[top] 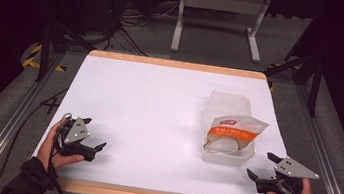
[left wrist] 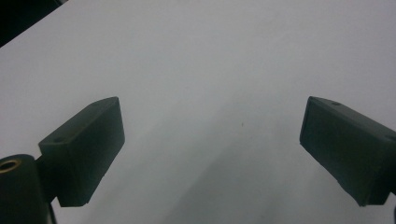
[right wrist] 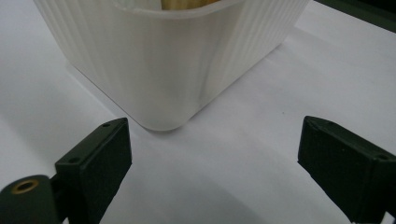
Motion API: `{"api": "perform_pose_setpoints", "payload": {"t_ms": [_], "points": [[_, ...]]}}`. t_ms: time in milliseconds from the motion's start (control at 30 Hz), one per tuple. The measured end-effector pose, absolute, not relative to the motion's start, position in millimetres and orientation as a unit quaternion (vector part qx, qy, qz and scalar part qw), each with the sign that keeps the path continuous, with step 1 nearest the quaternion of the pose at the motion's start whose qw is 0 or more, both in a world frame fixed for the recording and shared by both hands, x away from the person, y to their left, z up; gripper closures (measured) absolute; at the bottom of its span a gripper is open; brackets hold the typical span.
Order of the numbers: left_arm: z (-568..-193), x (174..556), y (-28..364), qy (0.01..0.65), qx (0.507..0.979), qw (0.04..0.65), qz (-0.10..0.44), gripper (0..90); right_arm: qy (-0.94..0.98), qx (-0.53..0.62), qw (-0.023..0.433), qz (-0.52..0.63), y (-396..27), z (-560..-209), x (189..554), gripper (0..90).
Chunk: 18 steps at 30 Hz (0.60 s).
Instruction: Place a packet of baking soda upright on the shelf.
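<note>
In the high view, the left gripper (top: 96, 133) is held low over the near left part of the table (top: 149, 104), its jaws spread wide and nothing between them; no object lies near it. The right gripper (top: 263, 165) is held at the near right corner, jaws likewise parted and empty, with the tub (top: 229, 127) just ahead of it and slightly to its left. A bag (top: 232, 130) with an orange label is seen standing in the tub, its top projecting above the rim, and a pale round item below the label cannot be identified. In the left gripper view, bare white table is seen between and beyond the wide-open jaws, and nothing is gripped. In the right gripper view, a rounded corner of the ribbed tub (right wrist: 163, 60) is seen just beyond the open jaws, nearer the left jaw, apart from both; a strip of the bag's pale edge shows above the rim. Nothing is judged to have been grasped yet: the work appears to be at its very start, with the approach to the tub by the right gripper under way and any closing, lifting or unpacking left to do.
</note>
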<state>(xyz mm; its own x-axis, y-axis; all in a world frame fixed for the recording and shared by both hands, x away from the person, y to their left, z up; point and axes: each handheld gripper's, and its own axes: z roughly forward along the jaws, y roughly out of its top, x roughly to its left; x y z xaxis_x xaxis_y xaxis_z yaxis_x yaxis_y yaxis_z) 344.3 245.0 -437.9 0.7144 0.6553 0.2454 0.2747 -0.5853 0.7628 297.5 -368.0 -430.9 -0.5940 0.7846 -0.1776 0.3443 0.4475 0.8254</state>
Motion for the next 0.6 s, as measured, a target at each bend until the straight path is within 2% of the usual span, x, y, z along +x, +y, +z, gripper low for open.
{"api": "perform_pose_setpoints", "payload": {"t_ms": [600], "points": [[-449.3,325.8,280.5,0.324,0.823,0.396,0.249,7.5,0.805,0.351,0.281,0.387,-367.5,-431.7,298.1,10.5]]}}
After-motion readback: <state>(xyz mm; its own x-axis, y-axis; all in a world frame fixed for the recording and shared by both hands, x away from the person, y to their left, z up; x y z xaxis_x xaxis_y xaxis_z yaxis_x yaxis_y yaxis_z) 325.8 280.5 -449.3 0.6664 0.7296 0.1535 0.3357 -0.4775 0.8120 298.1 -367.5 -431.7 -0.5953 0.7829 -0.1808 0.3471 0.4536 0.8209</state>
